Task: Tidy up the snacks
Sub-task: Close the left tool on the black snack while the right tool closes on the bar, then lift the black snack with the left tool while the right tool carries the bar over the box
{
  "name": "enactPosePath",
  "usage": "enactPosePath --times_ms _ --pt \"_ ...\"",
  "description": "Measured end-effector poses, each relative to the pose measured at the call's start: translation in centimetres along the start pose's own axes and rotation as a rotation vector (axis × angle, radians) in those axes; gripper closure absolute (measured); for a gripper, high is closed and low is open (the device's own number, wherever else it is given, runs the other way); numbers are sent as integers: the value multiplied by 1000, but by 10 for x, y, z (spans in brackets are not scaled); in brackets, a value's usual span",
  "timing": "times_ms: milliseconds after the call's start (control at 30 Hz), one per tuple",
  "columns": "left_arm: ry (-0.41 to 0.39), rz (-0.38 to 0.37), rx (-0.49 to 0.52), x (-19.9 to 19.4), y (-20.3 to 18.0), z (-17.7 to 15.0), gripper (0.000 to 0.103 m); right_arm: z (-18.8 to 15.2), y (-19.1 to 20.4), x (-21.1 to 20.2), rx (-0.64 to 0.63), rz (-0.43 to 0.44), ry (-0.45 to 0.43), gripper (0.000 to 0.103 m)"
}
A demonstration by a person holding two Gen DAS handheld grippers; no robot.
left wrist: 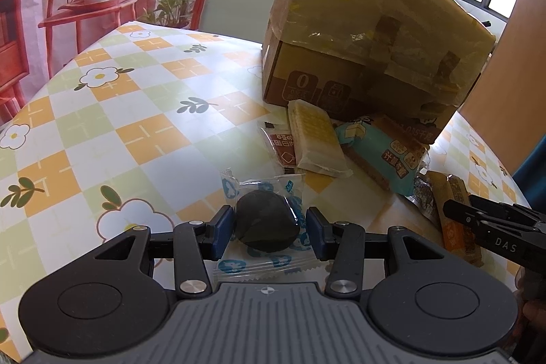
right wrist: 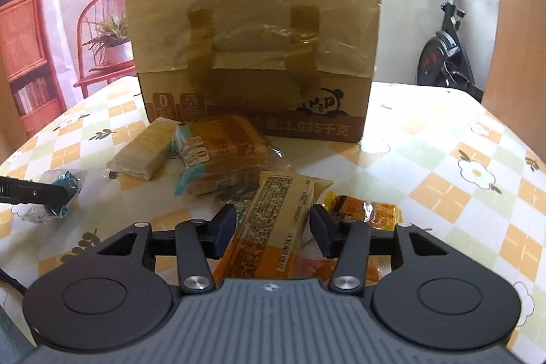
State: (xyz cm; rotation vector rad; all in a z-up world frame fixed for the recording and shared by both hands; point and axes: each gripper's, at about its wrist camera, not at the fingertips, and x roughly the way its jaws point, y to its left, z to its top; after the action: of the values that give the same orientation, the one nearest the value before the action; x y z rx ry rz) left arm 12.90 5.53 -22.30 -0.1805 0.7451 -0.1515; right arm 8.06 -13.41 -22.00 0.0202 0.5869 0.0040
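Snacks lie scattered at the foot of a tall taped brown cardboard box, upper centre of the right-wrist frame, on a checked flower-print tablecloth. Left gripper: blue pads close on either side of a dark round cake in a clear blue-printed wrapper, low centre; pads look pressed to it, so gripped. Right gripper: jaws straddle a long yellow-orange foil snack bar, left pad at its edge, right pad showing a gap; contact uncertain, probably a loose hold. Bar's long axis runs straight up-frame from the claw toward the box. Judgement: box lies dead ahead of the right gripper, nearer than for the left, where it sits upper right.
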Motion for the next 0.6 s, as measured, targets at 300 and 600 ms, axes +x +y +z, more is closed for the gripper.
enactPosePath --times_ms 300,600 --pt "2 0 -2 0 1 -1 54 -3 -1 11 -13 4 44 52" --pt "-9 -13 3 -3 1 0 54 5 -20 -4 69 53 -22 57"
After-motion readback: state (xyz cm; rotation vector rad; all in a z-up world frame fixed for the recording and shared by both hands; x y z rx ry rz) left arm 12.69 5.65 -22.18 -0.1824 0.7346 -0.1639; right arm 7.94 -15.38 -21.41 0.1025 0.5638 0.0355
